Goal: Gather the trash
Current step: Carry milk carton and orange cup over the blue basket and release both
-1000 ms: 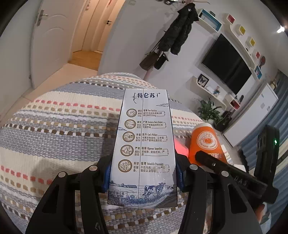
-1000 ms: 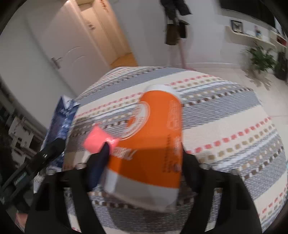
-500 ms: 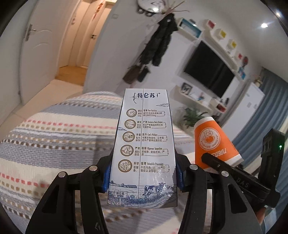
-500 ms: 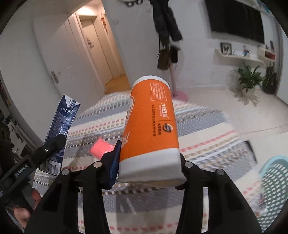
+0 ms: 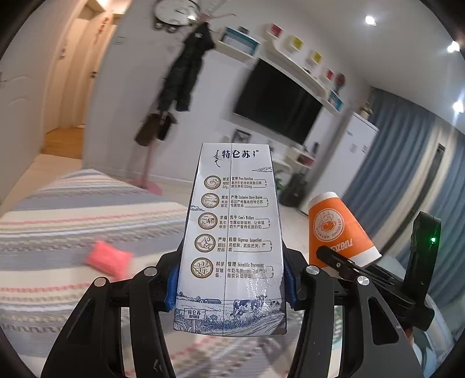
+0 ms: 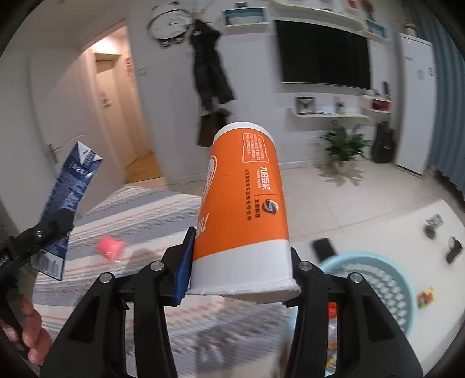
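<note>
I'm looking across a room with white walls and a pale tiled floor [image 6: 348, 197]. A dark television [image 6: 322, 55] hangs on the far wall under white shelves [image 5: 293, 58], with a round clock [image 6: 168, 23] and a dark coat [image 6: 210, 64] to its left. A potted plant [image 6: 344, 142] stands on the floor. Blue curtains [image 5: 407, 162] cover the right side. An open doorway [image 6: 122, 116] shows a warm-lit hall. A striped bed cover [image 5: 72, 209] fills the foreground.

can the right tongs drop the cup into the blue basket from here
Probably yes. The right tongs grip the orange cup, and the basket sits just below and to the right, its mouth open, with nothing visible in between. A short swing right should do it.
</note>
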Action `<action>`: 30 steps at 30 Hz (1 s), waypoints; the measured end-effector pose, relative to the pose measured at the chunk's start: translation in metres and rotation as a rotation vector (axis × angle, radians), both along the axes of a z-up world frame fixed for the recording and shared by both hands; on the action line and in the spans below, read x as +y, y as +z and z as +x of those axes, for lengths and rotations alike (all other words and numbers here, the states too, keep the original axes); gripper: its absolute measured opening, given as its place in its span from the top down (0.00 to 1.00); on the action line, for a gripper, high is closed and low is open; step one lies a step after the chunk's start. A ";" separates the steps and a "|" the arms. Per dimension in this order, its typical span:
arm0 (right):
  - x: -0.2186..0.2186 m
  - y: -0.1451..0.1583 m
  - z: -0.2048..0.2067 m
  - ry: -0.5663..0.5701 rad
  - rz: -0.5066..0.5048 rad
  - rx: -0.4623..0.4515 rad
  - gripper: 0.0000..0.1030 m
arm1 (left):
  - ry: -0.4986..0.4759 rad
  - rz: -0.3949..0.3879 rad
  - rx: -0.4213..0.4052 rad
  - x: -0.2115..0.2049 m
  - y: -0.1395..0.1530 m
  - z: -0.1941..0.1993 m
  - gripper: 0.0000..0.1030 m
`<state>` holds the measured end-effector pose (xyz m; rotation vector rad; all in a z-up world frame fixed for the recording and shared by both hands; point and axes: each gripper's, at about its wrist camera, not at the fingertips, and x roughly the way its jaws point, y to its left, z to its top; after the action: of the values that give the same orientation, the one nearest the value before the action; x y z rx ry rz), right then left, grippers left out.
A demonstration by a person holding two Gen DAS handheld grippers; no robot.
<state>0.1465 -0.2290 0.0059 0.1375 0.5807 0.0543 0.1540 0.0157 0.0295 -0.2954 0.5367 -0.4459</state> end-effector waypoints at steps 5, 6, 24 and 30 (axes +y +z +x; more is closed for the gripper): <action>-0.058 -0.010 -0.023 -0.124 -0.022 0.023 0.57 | -0.094 0.025 0.014 -0.058 -0.006 -0.004 0.50; -0.067 -0.012 -0.026 -0.144 -0.024 0.031 0.57 | -0.119 0.035 0.017 -0.073 -0.010 -0.005 0.50; -0.185 -0.091 -0.057 -0.343 0.038 0.274 0.54 | -0.391 0.149 0.168 -0.230 -0.079 0.006 0.50; -0.195 -0.102 -0.058 -0.348 0.052 0.303 0.54 | -0.400 0.172 0.194 -0.246 -0.093 0.008 0.34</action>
<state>0.0886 -0.4240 -0.0963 0.2984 0.8502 -0.2940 0.1625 -0.2307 -0.0633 -0.0626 0.8243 -0.7581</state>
